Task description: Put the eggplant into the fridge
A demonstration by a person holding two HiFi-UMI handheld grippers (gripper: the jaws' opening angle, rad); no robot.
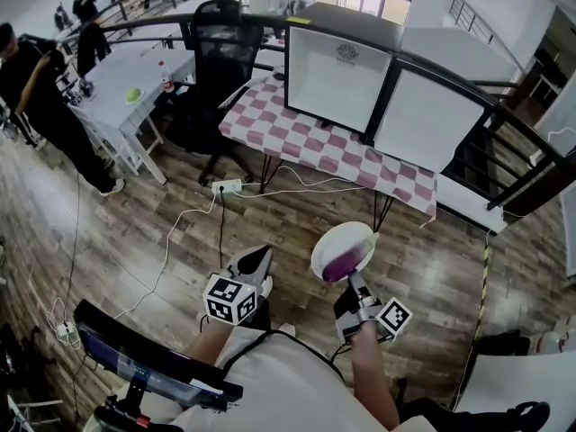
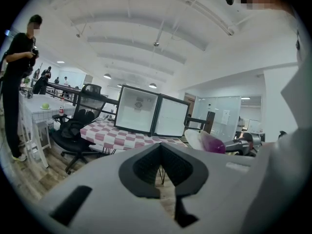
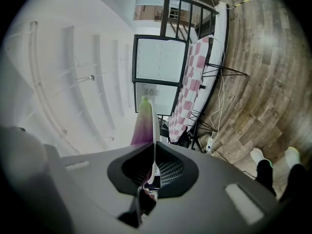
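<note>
A purple eggplant lies on a white plate held out in front of me above the wood floor. My right gripper is shut on the plate's near rim. In the right gripper view the plate shows edge-on between the pads, with the eggplant on its left face. My left gripper hangs beside it on the left, shut and empty, its tips together. The eggplant shows at its right. The fridge stands ahead on a checked table, its white doors closed.
The checked table has a black office chair at its left end. A power strip and cables lie on the floor before it. A person stands far left by a white table. A railing runs behind the fridge.
</note>
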